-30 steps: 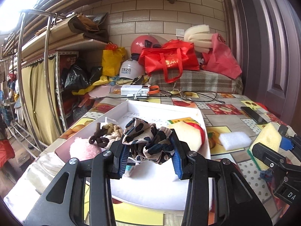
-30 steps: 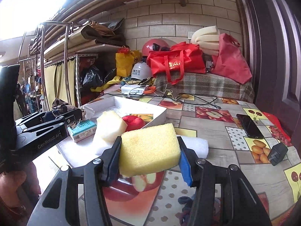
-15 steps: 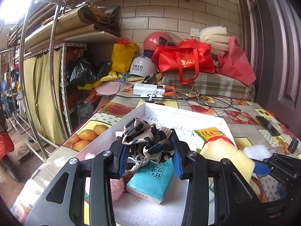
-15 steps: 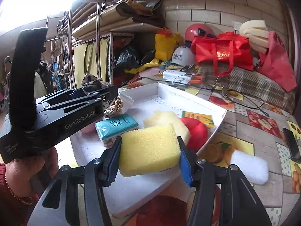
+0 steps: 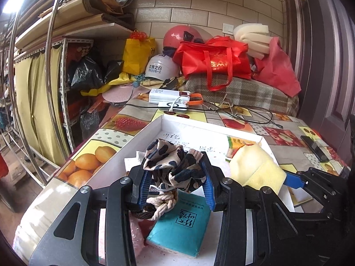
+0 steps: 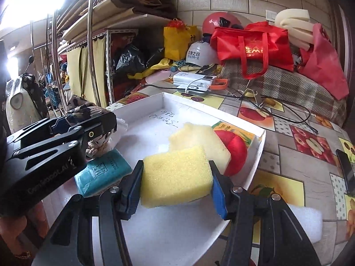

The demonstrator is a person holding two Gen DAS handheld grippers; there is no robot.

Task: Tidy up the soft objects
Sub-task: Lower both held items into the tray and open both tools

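Both soft things are now over the white tray [image 6: 258,153].
Left hand-held gripper [image 5: 175,185] squeezes the spotted scrunchie [image 5: 175,166]; right hand-held gripper [image 6: 177,185] squeezes the yellow sponge [image 6: 176,175], ready to drop.

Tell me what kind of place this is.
Most likely a cluttered household storeroom or entryway, not a workshop or lab. Helmets and shopping bags are heaped against a brick wall, a curtained metal shelf rack holds bundles, and a scooter is parked beyond the fruit-print table.
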